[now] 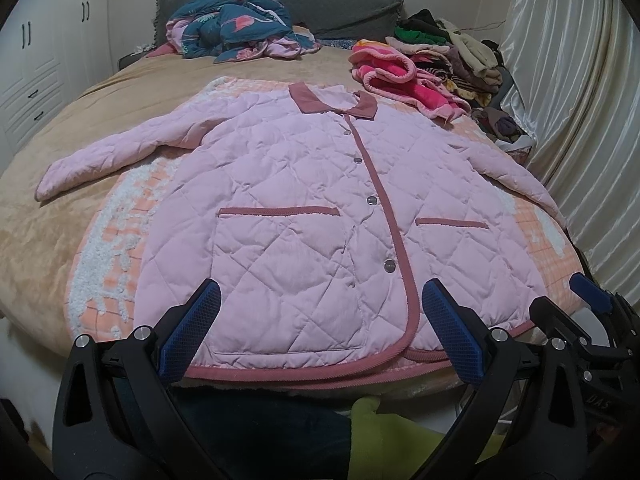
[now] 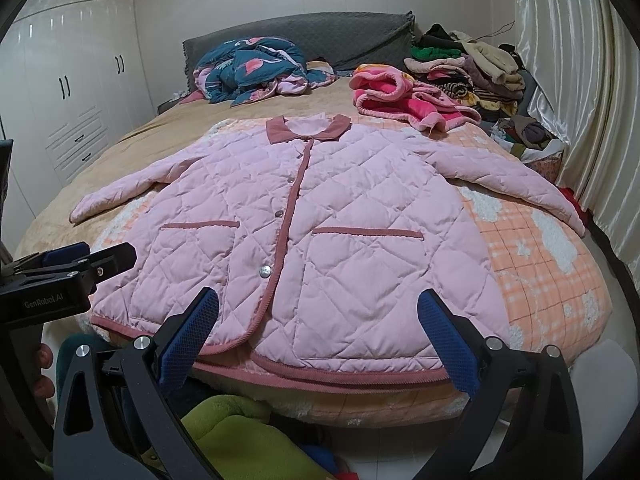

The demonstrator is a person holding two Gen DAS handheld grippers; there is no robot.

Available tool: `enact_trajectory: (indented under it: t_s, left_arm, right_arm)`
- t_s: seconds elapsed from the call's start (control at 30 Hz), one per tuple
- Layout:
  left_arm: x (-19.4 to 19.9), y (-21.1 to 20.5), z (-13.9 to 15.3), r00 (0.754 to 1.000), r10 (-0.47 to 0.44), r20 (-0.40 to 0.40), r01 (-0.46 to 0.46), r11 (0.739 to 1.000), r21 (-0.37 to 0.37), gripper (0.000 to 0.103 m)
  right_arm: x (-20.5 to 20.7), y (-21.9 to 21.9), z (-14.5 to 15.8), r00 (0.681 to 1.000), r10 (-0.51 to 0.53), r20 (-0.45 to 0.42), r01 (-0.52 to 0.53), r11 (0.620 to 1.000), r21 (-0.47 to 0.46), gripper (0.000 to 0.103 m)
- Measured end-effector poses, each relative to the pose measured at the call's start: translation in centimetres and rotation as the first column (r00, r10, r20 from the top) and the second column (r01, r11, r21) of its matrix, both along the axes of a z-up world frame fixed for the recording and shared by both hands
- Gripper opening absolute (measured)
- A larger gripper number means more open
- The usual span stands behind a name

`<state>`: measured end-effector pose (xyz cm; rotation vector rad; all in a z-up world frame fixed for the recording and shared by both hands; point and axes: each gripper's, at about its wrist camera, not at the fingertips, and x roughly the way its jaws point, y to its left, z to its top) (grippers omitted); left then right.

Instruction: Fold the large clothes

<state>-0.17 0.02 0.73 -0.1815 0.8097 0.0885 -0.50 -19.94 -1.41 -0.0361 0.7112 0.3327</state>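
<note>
A pink quilted jacket (image 1: 296, 208) with dusty-rose trim lies flat and buttoned on the bed, front up, collar far, both sleeves spread outward. It also shows in the right wrist view (image 2: 320, 224). My left gripper (image 1: 318, 300) is open and empty, hovering over the jacket's hem near the front edge. My right gripper (image 2: 318, 308) is open and empty over the hem too, further right. The right gripper also shows in the left wrist view (image 1: 592, 300) and the left one in the right wrist view (image 2: 80, 256).
The jacket rests on an orange checked blanket (image 2: 540, 264) over a tan bedspread (image 1: 100, 112). A blue quilt heap (image 1: 236, 28), a pink fleece garment (image 1: 404, 76) and stacked clothes (image 1: 460, 52) lie at the far end. Curtains (image 1: 580, 100) hang right, wardrobes (image 2: 72, 80) left.
</note>
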Motion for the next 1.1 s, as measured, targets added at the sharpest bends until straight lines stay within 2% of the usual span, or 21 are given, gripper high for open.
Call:
enact_trajectory:
  t_s: [0.9,1.1]
  left_arm:
    - [0.4,0.2,-0.6,1.0,0.01,-0.006,-0.01,1.0,0.001,0.094]
    - [1.2,1.0,-0.6,0.999,0.033,-0.003,-0.033,0.999,-0.006,0.094]
  right_arm:
    - [0.5,0.0,0.0,1.0,-0.009,-0.005,0.009,1.0,0.002,0.099]
    - [1.5,0.2,0.2,1.0,0.022,-0.007,-0.022,1.0,0.006,0.099]
